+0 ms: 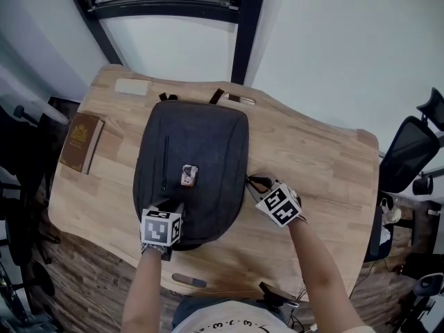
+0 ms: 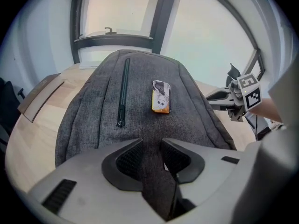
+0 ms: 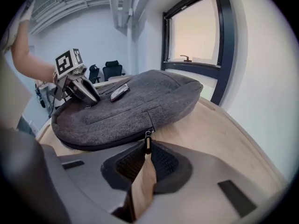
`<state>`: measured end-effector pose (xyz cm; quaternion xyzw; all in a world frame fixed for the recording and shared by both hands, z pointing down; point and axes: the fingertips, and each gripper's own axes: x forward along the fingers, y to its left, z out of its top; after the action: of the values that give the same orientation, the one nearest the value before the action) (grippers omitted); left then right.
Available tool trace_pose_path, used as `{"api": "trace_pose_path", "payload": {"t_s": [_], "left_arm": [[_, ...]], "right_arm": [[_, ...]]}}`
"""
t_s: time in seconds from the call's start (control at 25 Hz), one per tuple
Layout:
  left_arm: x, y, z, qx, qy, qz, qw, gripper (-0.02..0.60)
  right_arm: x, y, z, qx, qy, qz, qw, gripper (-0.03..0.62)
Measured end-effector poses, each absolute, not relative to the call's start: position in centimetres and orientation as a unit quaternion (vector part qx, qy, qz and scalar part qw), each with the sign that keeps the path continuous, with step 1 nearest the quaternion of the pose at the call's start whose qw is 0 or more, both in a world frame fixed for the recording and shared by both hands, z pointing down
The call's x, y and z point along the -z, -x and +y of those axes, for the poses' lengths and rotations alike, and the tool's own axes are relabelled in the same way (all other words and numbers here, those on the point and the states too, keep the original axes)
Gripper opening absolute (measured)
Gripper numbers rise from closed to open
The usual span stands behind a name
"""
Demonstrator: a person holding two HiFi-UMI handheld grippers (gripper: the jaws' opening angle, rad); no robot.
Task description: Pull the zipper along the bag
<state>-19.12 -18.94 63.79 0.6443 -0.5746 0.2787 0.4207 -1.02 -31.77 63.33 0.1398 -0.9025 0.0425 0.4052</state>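
Observation:
A dark grey backpack (image 1: 194, 158) lies flat on the wooden table (image 1: 312, 158). My left gripper (image 1: 168, 208) is at the bag's near end. In the left gripper view its jaws (image 2: 152, 147) are shut on a raised fold of the grey fabric. My right gripper (image 1: 254, 184) is at the bag's right side. In the right gripper view it (image 3: 147, 148) pinches the small metal zipper pull (image 3: 148, 140), which stands upright between the pads at the bag's edge seam. Each gripper shows in the other's view: the right gripper (image 2: 233, 99), the left gripper (image 3: 79, 87).
A small orange-and-white tag (image 1: 189, 175) lies on top of the bag, beside a closed front pocket zipper (image 2: 123, 94). A brown book (image 1: 82, 143) and a pale flat pad (image 1: 132, 87) lie at the table's left. Office chairs (image 1: 413, 151) stand to the right.

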Motion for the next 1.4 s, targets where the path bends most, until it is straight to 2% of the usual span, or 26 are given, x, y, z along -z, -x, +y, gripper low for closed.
{"api": "trace_pose_path", "payload": {"t_s": [0.16, 0.36, 0.68, 0.84, 0.92, 1.04, 1.28, 1.4], "left_arm": [[-63.7, 19.6, -19.1, -0.238, -0.621, -0.592, 0.455, 0.103], [-63.8, 20.1, -19.1, -0.227, -0.613, -0.61, 0.448, 0.091], [-63.7, 19.9, -19.0, -0.213, -0.619, -0.611, 0.446, 0.083], [-63.7, 19.9, -19.0, -0.214, -0.621, -0.612, 0.441, 0.083], [-63.7, 19.9, -19.1, -0.216, -0.621, -0.613, 0.437, 0.081], [-63.7, 20.0, -19.3, -0.214, -0.62, -0.615, 0.437, 0.08], [-63.8, 20.5, -19.2, -0.189, -0.606, -0.631, 0.446, 0.061], [-63.9, 20.5, -19.2, -0.202, -0.606, -0.643, 0.422, 0.058]], "right_arm": [[-62.9, 0.8, -31.4, -0.063, -0.134, -0.895, 0.421, 0.091], [-63.3, 0.6, -29.9, -0.068, -0.116, -0.88, 0.455, 0.092], [-64.8, 1.1, -30.1, 0.056, -0.186, -0.856, 0.478, 0.094], [-64.8, 1.2, -30.9, 0.069, -0.243, -0.851, 0.46, 0.085], [-64.5, 1.0, -31.3, 0.023, -0.265, -0.862, 0.432, 0.06], [-63.8, 0.8, -31.0, -0.05, -0.254, -0.877, 0.404, 0.058], [-64.2, -0.2, -28.6, -0.005, -0.148, -0.862, 0.485, 0.058], [-64.0, -0.7, -26.7, 0.023, -0.107, -0.85, 0.515, 0.061]]}}
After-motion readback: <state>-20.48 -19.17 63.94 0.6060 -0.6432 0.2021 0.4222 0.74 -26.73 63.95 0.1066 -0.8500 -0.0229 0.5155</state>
